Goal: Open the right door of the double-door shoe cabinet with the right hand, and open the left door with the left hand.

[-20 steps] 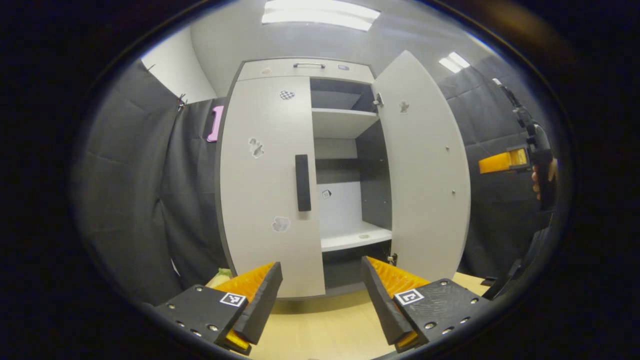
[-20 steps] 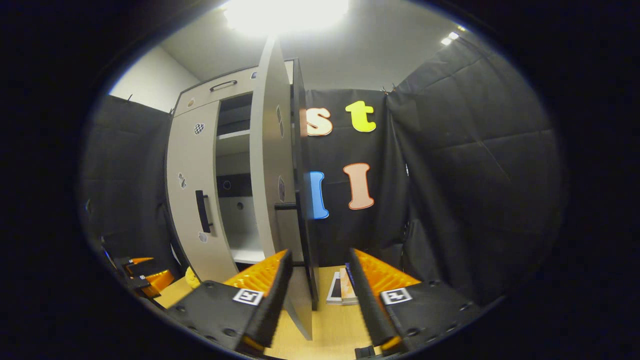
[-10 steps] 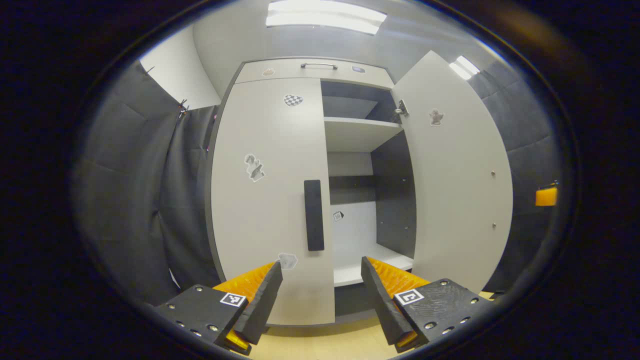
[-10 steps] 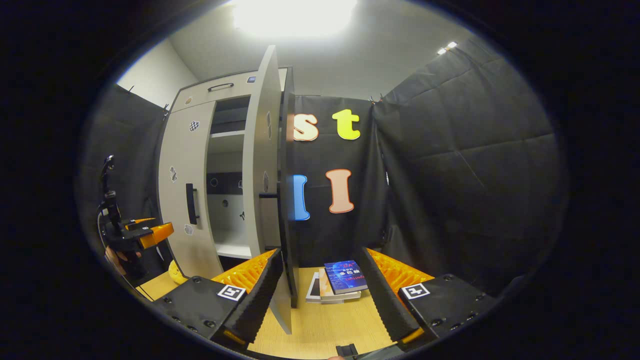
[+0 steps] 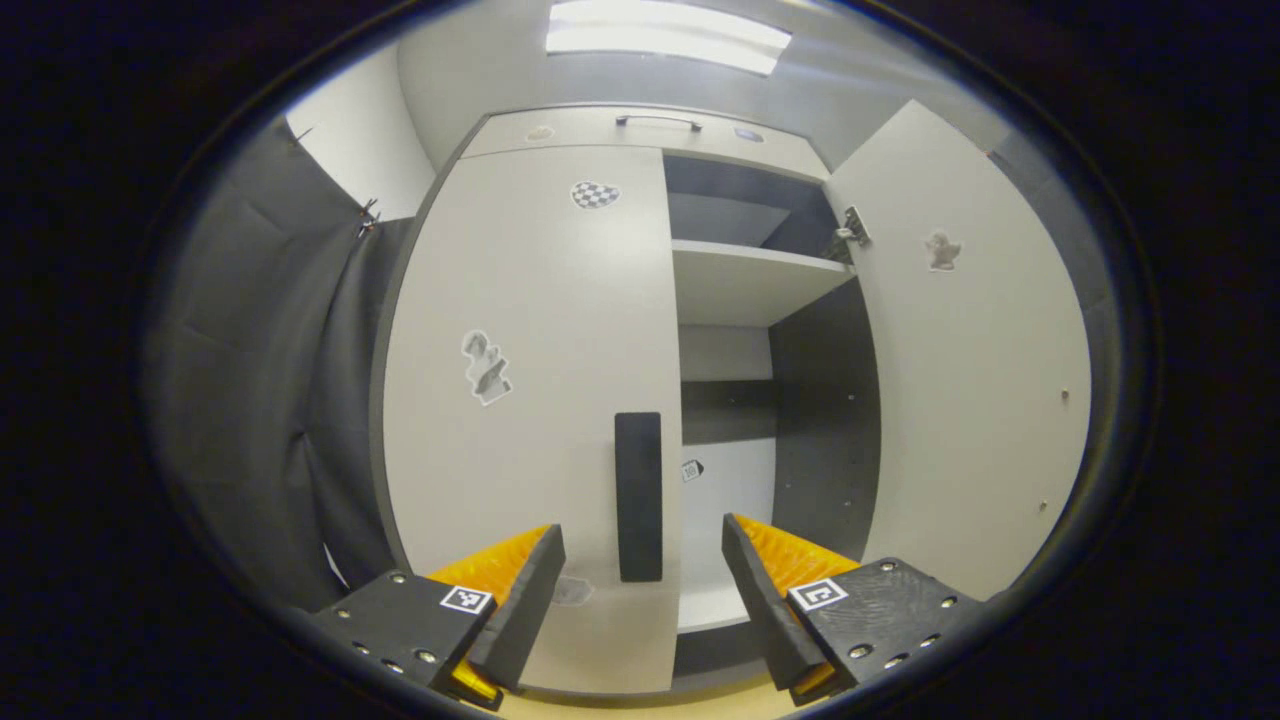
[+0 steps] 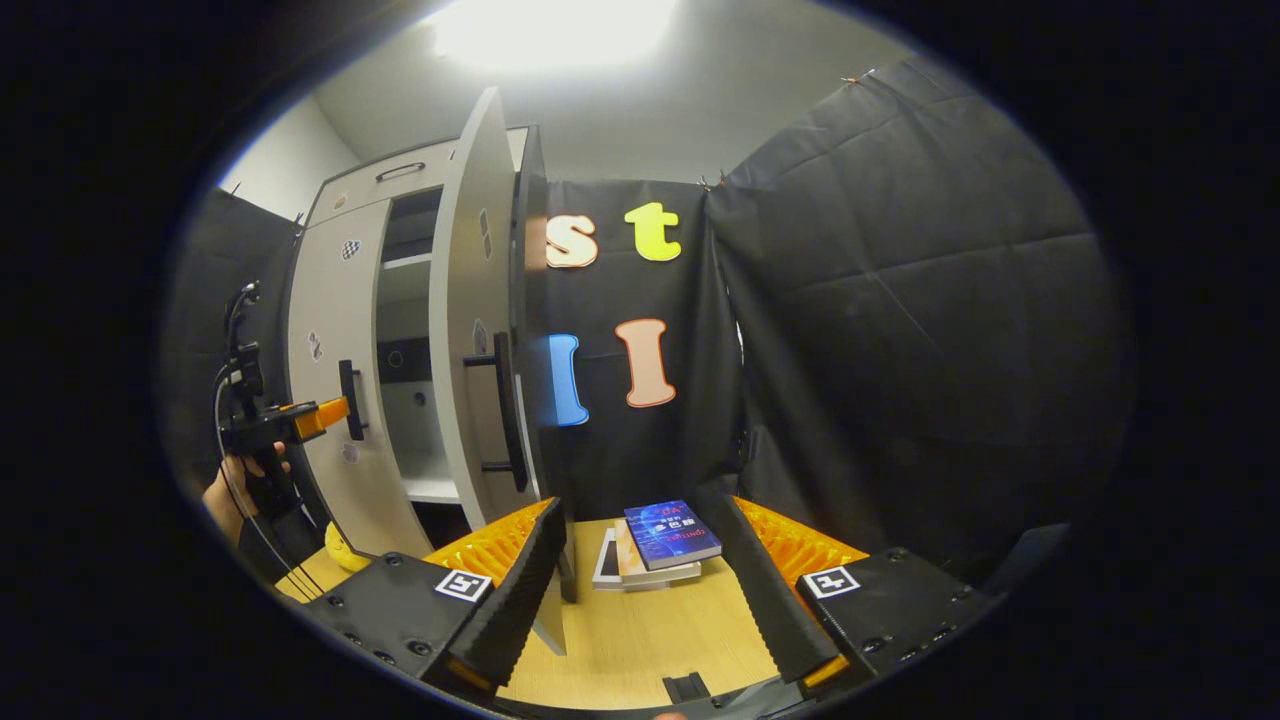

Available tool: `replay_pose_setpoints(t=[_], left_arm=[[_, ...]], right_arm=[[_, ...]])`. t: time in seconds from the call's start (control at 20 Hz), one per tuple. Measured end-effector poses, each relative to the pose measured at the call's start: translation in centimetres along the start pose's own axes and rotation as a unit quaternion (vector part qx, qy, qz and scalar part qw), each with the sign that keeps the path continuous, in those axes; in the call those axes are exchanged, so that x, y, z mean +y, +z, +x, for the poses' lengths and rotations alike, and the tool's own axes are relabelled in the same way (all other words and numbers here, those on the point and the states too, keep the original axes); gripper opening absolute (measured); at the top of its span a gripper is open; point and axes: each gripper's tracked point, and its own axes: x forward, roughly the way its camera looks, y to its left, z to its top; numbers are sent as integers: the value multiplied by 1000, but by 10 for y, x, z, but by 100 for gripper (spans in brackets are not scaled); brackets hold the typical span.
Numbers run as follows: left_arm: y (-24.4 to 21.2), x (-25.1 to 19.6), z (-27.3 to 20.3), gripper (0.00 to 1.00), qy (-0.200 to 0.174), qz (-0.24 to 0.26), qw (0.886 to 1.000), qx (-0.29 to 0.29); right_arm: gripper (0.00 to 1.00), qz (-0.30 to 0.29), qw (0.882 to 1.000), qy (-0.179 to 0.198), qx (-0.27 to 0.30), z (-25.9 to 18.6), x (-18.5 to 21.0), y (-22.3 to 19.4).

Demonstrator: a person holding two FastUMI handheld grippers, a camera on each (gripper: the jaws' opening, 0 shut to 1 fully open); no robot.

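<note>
**Right door open, left door waiting on you**

Straight ahead of your left gripper (image 5: 640, 590), the left door (image 5: 530, 400) of the shoe cabinet (image 5: 640, 125) is shut flat against the carcass. Its dark bar handle (image 5: 638, 495) stands upright, long axis vertical, on the door's inner edge beside the open bay. Your fingers are spread wide with nothing between them, and the handle sits in line with the gap, not yet touched as far as the left gripper view shows.

Half the job looks done: the right door (image 5: 975, 390) stands swung out, showing the shelves (image 5: 750, 280) inside. From the right gripper view you see that door (image 6: 470, 330) nearly edge-on, its own handle (image 6: 508, 410) vertical too and facing the booth wall. Your right gripper (image 6: 640, 580) is wide apart and empty, clear of the door, above the wooden table (image 6: 650, 640) with a stack of books (image 6: 660, 545) ahead.

What is left, by my reading: close on the left handle across its narrow width and pull the door open toward your left.
</note>
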Motion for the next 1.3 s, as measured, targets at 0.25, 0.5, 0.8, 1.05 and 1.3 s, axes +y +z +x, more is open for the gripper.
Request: replay_pose_setpoints(t=[0.25, 0.5, 0.8, 1.05, 1.3], left_arm=[[6, 8, 30, 92, 15, 2, 1000, -9], [-9, 6, 56, 91, 15, 1, 1000, 19], [-19, 3, 65, 37, 15, -27, 999, 31], [-21, 4, 66, 26, 20, 5, 999, 39], [-20, 4, 59, 12, 8, -18, 999, 43]], right_arm=[[97, -4, 1000, -12, 14, -4, -4, -5], [97, -11, 999, -26, 18, -7, -11, -6], [97, -11, 999, -28, 20, -8, -10, -7], [92, -18, 999, -15, 24, -7, -5, -7], [92, -28, 999, 7, 24, -2, 2, -8]])
